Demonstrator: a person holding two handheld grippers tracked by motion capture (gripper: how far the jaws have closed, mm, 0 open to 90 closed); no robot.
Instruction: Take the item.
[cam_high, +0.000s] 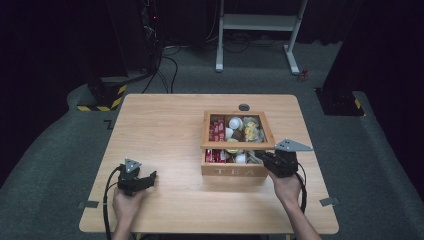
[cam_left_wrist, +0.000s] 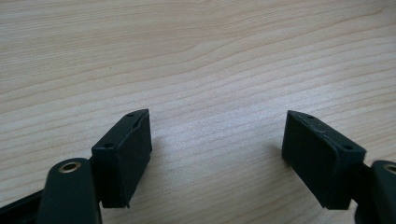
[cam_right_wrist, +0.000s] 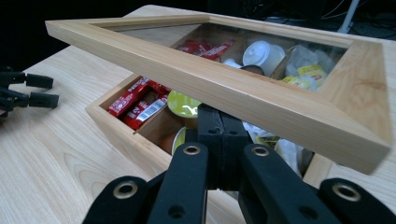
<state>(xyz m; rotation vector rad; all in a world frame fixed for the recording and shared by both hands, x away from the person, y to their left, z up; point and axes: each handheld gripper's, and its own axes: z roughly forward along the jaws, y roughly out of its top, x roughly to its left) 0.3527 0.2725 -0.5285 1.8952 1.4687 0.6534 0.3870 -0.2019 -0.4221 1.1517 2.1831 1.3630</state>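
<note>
Wooden tea box (cam_high: 235, 170) on the right half of the table (cam_high: 165, 120), "TEA" lettered on its near wall, lid (cam_high: 238, 145) with a glass pane raised at its near edge and tilted up, hinged along the far side. Inside: red sachets (cam_high: 216, 131) in the left compartments, white capsules (cam_high: 235, 123) in the middle, yellow packets (cam_high: 251, 131) to the right. Right gripper (cam_high: 264, 159) at the box's near right corner, reaching in under the lifted lid; in the right gripper view, jaws pressed together with no gap showing, tips under the lid's near rail (cam_right_wrist: 243, 88), seemingly touching its underside and propping it, nothing visibly clamped between them. Red sachets (cam_right_wrist: 137, 100) and a yellow-green capsule (cam_right_wrist: 184, 103) visible in the opening below the frame. Left gripper (cam_high: 148, 179) well apart from the box, near the table's near left edge, held low over bare wood; in the left gripper view, jaws spread wide, pads (cam_left_wrist: 126, 156) well separated, nothing between them but table grain (cam_left_wrist: 210, 60), contact with the surface not clear.
</note>
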